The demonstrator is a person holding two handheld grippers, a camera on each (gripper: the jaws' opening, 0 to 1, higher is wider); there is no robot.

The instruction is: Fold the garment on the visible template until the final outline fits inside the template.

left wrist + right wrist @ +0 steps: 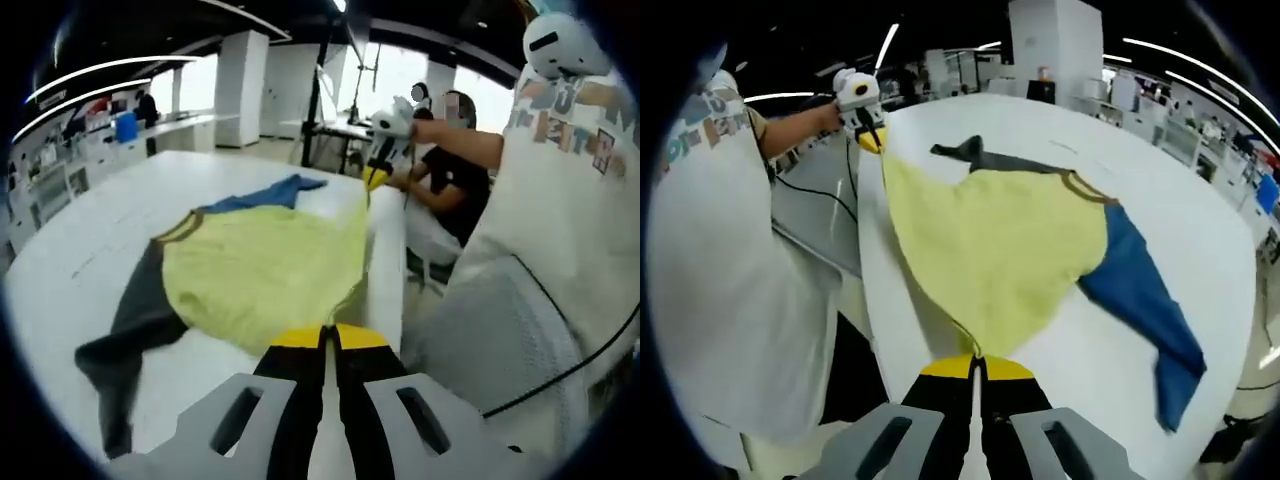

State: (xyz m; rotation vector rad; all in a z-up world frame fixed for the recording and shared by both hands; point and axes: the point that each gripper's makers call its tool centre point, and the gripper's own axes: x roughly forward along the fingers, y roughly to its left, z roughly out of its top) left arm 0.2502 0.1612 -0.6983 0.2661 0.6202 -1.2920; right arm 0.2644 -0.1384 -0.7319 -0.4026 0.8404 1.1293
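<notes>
On a white surface [1200,250] in an open office, the yellow shirt [1000,250] lies spread, grey and blue sleeves splayed. Left tool [323,335] and right tool [976,362] each clamp a hem corner. Folding looks barely begun; no template outline is discernible.

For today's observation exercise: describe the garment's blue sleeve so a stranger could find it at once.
Start at the white table, where a yellow-bodied shirt lies spread. The blue sleeve runs from the shirt's shoulder across the tabletop, away from the person. Its opposite sleeve is dark grey, so blue marks it out.
</notes>
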